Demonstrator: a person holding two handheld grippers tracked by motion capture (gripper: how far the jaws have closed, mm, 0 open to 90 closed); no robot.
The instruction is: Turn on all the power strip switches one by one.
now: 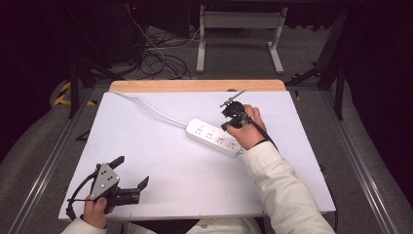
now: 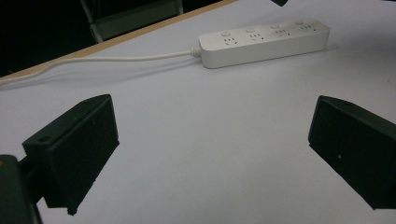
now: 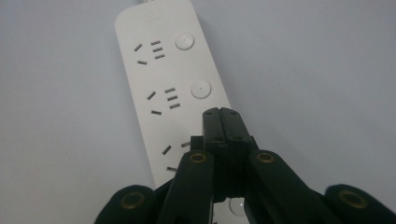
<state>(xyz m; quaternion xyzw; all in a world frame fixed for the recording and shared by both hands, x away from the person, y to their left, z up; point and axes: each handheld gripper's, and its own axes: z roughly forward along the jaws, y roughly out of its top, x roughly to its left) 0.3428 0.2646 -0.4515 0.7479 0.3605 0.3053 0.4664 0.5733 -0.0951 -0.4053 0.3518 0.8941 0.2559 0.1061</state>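
Observation:
A white power strip (image 1: 214, 136) (image 2: 264, 44) (image 3: 163, 79) with several sockets and round buttons lies flat right of the table's middle. Its white cable (image 1: 146, 105) (image 2: 116, 58) runs off to the far left. My right gripper (image 1: 226, 126) (image 3: 222, 112) is shut with nothing between its jaws. It points down at the strip, tips just past the second button (image 3: 201, 88); I cannot tell whether they touch it. My left gripper (image 1: 130, 171) (image 2: 212, 116) stands open near the front left corner, low over bare table and well short of the strip.
The white tabletop (image 1: 170, 165) ends in a wooden strip (image 1: 195, 86) at its far edge. Behind it are a white frame's legs (image 1: 238, 44) and loose cables (image 1: 160, 61) on the floor. Metal rails (image 1: 358, 161) run along both sides of the table.

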